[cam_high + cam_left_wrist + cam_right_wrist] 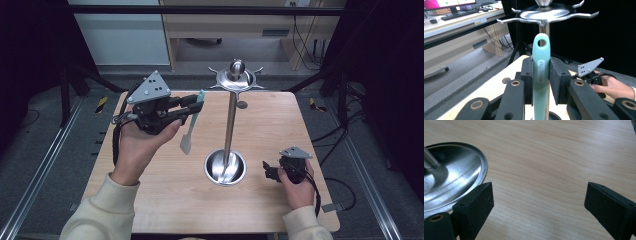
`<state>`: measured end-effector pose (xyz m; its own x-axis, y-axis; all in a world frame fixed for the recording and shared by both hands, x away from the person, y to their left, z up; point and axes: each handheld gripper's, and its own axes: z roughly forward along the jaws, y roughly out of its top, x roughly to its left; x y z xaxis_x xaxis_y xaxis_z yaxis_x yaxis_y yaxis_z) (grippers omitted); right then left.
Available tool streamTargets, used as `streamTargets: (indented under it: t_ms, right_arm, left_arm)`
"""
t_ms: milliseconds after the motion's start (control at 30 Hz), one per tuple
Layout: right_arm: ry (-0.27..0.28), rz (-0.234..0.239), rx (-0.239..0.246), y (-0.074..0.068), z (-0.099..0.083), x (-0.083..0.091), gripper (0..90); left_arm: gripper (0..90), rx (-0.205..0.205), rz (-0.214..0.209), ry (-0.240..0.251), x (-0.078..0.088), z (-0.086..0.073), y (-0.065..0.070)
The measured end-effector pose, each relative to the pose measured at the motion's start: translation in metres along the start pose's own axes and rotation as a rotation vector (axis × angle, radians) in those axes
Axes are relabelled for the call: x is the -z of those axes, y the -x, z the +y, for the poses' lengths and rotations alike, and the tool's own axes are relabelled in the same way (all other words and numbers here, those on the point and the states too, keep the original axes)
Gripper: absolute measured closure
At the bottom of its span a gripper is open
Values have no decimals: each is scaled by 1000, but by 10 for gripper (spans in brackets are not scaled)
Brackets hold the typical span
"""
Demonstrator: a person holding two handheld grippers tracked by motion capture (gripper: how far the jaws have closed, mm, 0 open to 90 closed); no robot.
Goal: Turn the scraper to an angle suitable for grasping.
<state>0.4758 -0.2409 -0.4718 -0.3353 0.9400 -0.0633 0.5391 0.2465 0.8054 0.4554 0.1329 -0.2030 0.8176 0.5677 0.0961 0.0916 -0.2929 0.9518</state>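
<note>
The left gripper [192,107] is raised above the left half of the table [165,200], toward the far edge, and its jaws are clamped on the handle of a spatula [192,122]. In the high view the spatula hangs clear of the wood: the teal handle sits between the pads near its upper end, and the pale blade points down and toward the near edge, just left of the rack [231,120]. In the left gripper view the spatula [541,75] stands upright between the two black pads [527,80], which press on both sides of the handle. The hanging hole at the handle's top sits just below the rack's ring of hooks [546,15], and the handle lines up in front of the rack's pole. Whether the handle touches the pole cannot be told.

The rack stands a little right of the table's middle. Its round steel base [225,167] rests on the wood, a thin pole rises from it, and a disc with curved hooks and a knob crowns the top, showing toward the far edge.

The right gripper [271,171] lies low near the right edge, toward the near right corner, just right of the base. In the right gripper view its jaws stand wide apart with only bare wood between them, and the rim of the base [482,170] lies at the left, just beyond the left pad [477,205].
</note>
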Motion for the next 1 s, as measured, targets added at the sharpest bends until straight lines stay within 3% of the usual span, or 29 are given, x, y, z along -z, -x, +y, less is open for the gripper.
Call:
streamTargets:
  t_ms: [267,367,467,733,1000]
  right_arm:
    - [-5,9,5,-1,0,0,91]
    - [-2,12,8,-1,1,0,93]
    - [-5,11,8,-1,1,-1,93]
    - [-7,15,17,-2,1,-1,93]
    - [-4,15,21,-1,0,-1,93]
  left_arm:
    - [742,-19,0,6,0,12,3]
    - [741,4,8,0,-2,12,1]
    - [741,26,-15,6,-3,12,0]
    - [741,11,0,-6,-6,12,0]
    - [741,23,-9,-5,-10,11,-1]
